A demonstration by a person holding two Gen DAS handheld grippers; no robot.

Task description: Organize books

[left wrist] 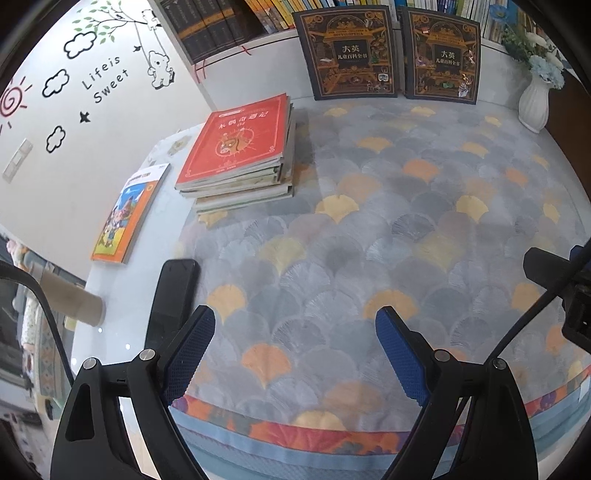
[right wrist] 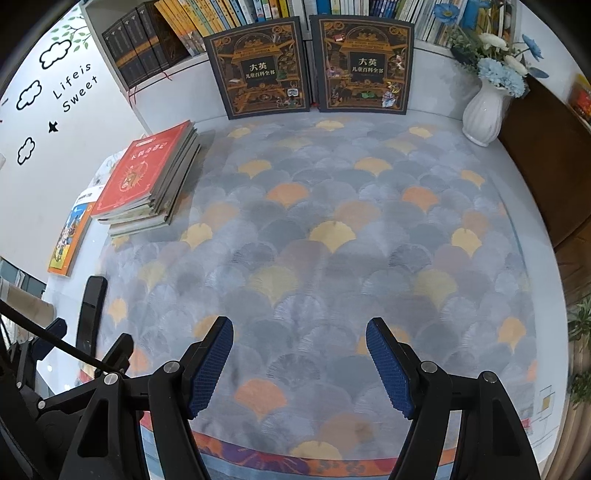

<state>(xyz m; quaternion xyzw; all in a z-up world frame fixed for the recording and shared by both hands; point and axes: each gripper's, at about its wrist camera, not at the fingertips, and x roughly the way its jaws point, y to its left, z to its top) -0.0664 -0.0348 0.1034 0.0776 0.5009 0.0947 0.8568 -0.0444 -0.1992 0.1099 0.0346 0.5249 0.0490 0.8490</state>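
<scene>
Both grippers (left wrist: 295,328) (right wrist: 299,339) gape, empty, over the mat (left wrist: 369,221). Approach the far-left stack (left wrist: 240,155) squarely, likely aligning edges before lifting.

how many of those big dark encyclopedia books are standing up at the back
2. The left encyclopedia and the right encyclopedia stand side by side against the bookshelf. More may sit among the shelved spines.

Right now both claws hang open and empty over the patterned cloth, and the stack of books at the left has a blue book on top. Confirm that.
One detail is wrong: the top book of the stack is red, not blue, as the left wrist view shows. The rest stands: the left claw and right claw are open and empty over the patterned cloth.
</scene>
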